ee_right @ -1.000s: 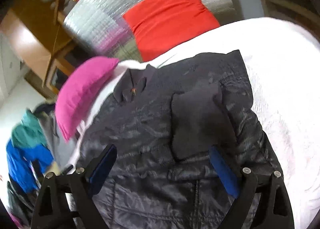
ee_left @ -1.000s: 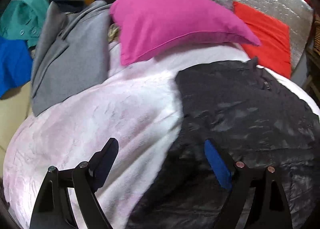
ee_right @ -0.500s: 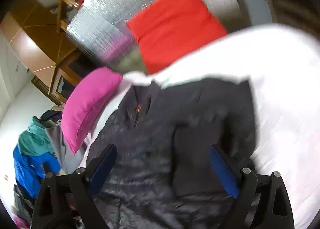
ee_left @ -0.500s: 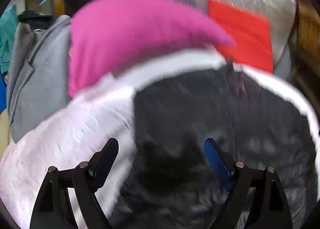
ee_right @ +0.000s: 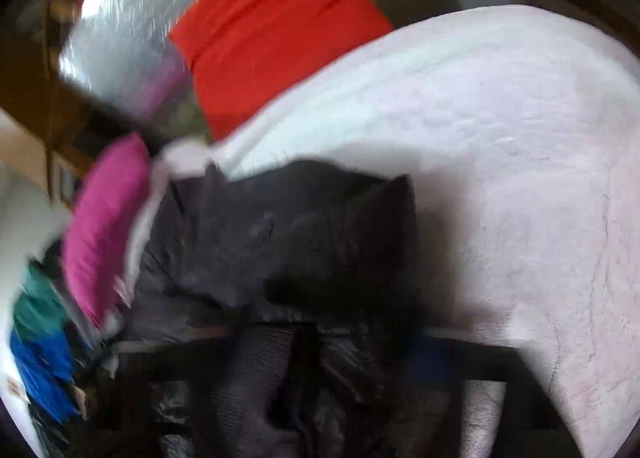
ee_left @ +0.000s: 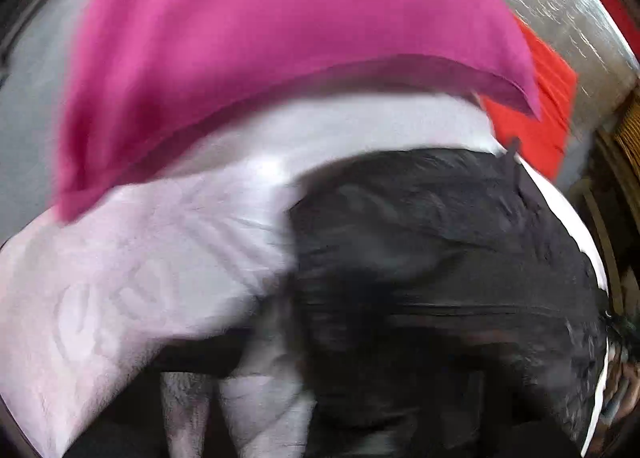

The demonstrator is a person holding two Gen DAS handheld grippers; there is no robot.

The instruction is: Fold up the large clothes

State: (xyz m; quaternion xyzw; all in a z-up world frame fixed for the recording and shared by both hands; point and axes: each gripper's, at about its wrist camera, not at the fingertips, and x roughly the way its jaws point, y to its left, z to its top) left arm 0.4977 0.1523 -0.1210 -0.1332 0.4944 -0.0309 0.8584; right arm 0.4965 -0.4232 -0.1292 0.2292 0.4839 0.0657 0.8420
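A black quilted jacket (ee_left: 440, 258) lies on a white-pink blanket (ee_left: 140, 278). It also shows in the right wrist view (ee_right: 288, 234), partly folded over itself. Both views are heavily blurred. My left gripper (ee_left: 320, 370) is low at the jacket's near-left edge; its fingers are smeared dark shapes and their gap is unreadable. My right gripper (ee_right: 320, 362) is low over the jacket's near edge, with a blurred blue pad (ee_right: 428, 354) on the right and jacket cloth between the fingers. Whether either grips the cloth is unclear.
A pink pillow (ee_left: 260, 50) lies close behind the jacket, also in the right wrist view (ee_right: 104, 226). A red cushion (ee_right: 272, 26) leans on a silver foil panel (ee_right: 120, 42). Teal and blue clothes (ee_right: 36, 338) pile at the left. The blanket (ee_right: 520, 178) stretches right.
Both grippers have dropped down and forward onto the jacket's near edge. The pillow now looms much larger in the left view. Both views became strongly blurred.
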